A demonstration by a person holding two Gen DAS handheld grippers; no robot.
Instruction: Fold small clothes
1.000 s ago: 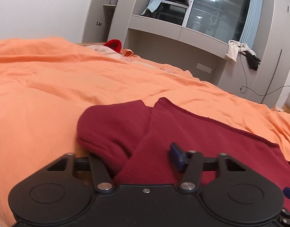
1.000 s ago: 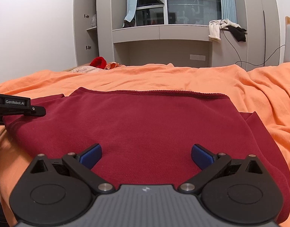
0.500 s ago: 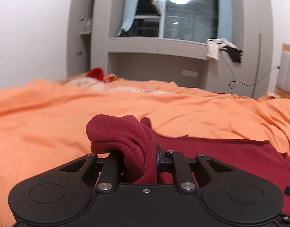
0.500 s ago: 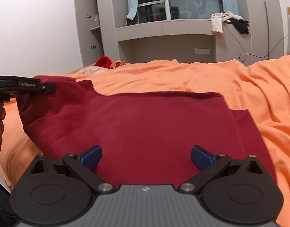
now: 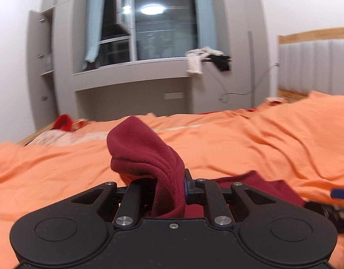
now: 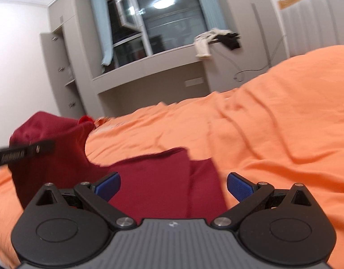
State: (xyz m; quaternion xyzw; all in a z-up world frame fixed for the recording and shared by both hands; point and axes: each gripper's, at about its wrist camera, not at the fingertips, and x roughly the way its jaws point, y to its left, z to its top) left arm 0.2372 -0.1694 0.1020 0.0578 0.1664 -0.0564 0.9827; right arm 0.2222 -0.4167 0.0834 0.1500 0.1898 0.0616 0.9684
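Note:
A dark red knit garment [image 6: 154, 179] lies on the orange duvet [image 6: 273, 134]. Its left part is bunched and lifted off the bed. My left gripper [image 5: 169, 192] is shut on that bunched fold [image 5: 145, 148], which bulges above the fingers. In the right wrist view the left gripper [image 6: 24, 152] shows at the left edge, holding the raised cloth. My right gripper [image 6: 173, 187] stands open just above the flat part of the garment. Nothing is pinched between its blue pads [image 6: 239, 188]. One of those pads [image 5: 340, 194] shows at the right edge of the left wrist view.
The duvet covers the whole bed in loose folds. A small red item [image 5: 63, 122] lies at its far end. Beyond stands a grey cabinet wall [image 5: 131, 85] with a window. White and black clothes [image 5: 207, 60] hang there. A padded headboard [image 5: 313, 65] is at the right.
My left gripper shut on the garment's left part, lifted it off the bed and carried it rightward. The right gripper stayed open while it moved and rolled over the garment.

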